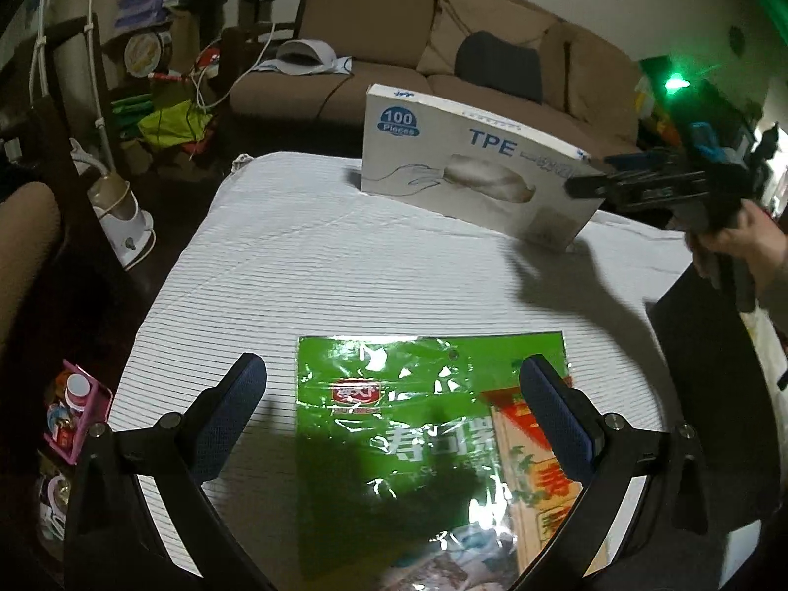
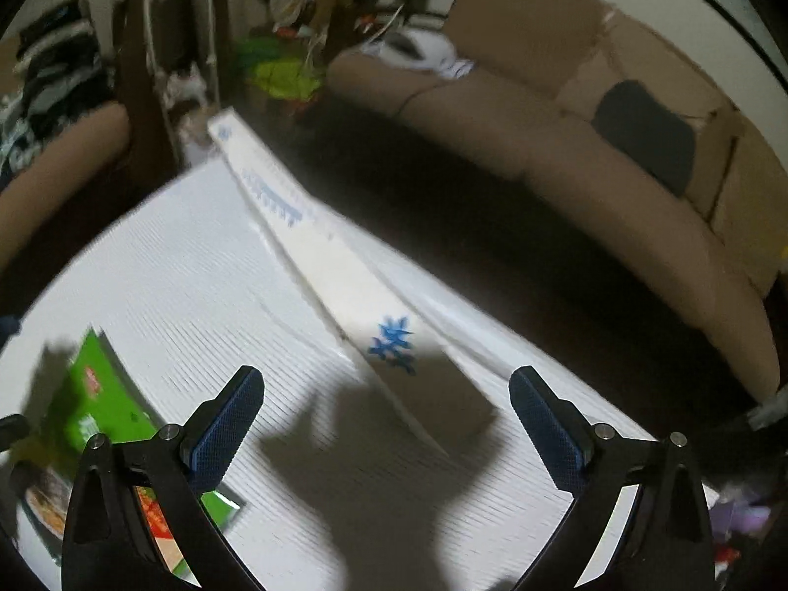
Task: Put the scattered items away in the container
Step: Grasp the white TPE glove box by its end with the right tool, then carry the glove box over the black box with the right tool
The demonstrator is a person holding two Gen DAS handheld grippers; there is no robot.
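- Green foil catches the light nearest the left claw (image 1: 394, 409) – a flat snack packet (image 1: 433, 443) lies on the striped cloth of the surface (image 1: 276, 266), right under the wide-open fingers, which hold nothing. The claw hangs over the packet's upper half, so I judge it is lined up to pick this one.
- Lying flat, the packet gives little edge to grip; its lower end runs out of the left view, so its full length is not shown.
- Further on, the right claw (image 2: 386, 409) is also spread wide and empty, with the near end of the white glove box (image 2: 344, 271) between and just ahead of its fingers – a reach for the box, by my reading.
- From the left view the box (image 1: 473, 172) stands on its long edge, leaning, with the right claw (image 1: 586, 182) at its far-right corner; whether a finger touches the card I cannot tell.
- Motion blur smears the right view, so the box's print there is unreadable.
- No container for the items is plainly visible in either view.
- Beyond the surface sits a brown sofa (image 1: 443, 49), and clutter at the far left is too dim to sort out.
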